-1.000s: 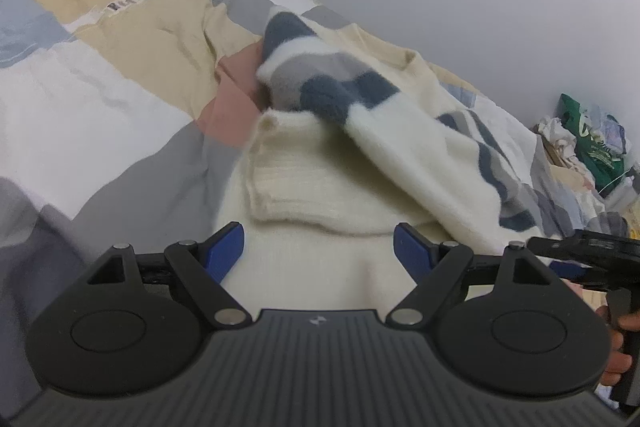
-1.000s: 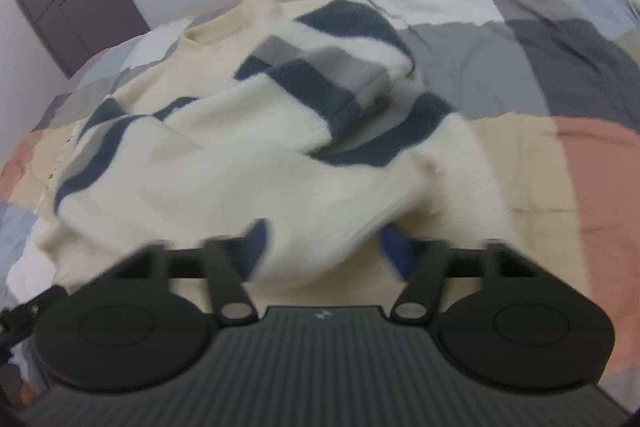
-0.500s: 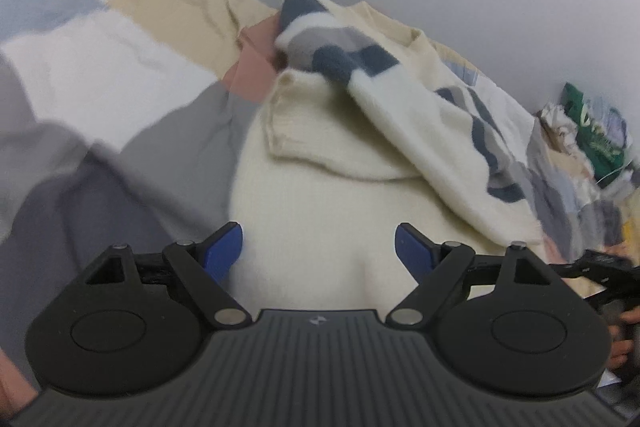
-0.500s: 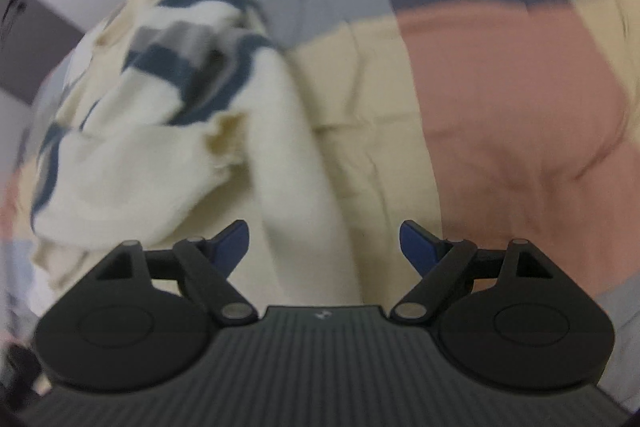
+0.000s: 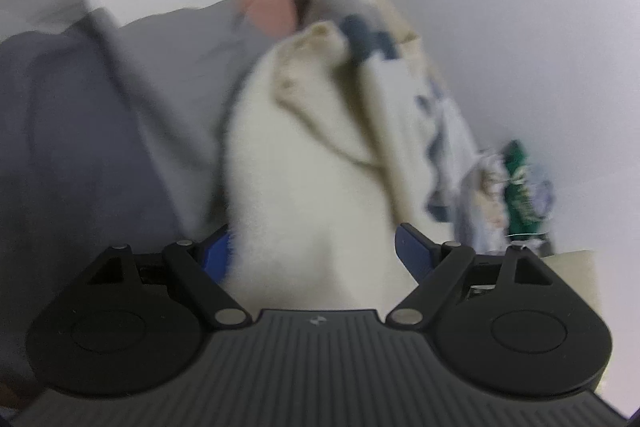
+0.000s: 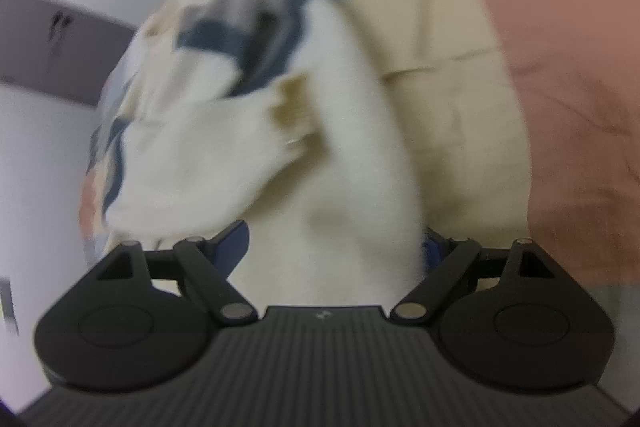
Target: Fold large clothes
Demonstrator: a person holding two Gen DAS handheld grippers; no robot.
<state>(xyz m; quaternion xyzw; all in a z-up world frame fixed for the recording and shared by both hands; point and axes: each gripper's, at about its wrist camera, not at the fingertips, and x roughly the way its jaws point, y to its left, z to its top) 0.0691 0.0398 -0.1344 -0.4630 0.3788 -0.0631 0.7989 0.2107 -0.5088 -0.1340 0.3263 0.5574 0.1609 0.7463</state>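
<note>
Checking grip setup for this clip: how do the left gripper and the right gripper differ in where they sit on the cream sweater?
The left gripper straddles the cream sweater where it borders grey patches of the quilt; the right gripper straddles it beside beige and pink patches. Left, one blue pad stands clear of the knit; right, cloth covers much of both pads, and its jaws have just been opening. Both stand wide open with sweater fabric between the jaws.

The cream knitted sweater with dark stripes (image 5: 304, 163) lies on the patchwork bedspread (image 5: 120, 131), which spreads to its left; a clothes heap (image 5: 516, 183) sits behind, right.
</note>
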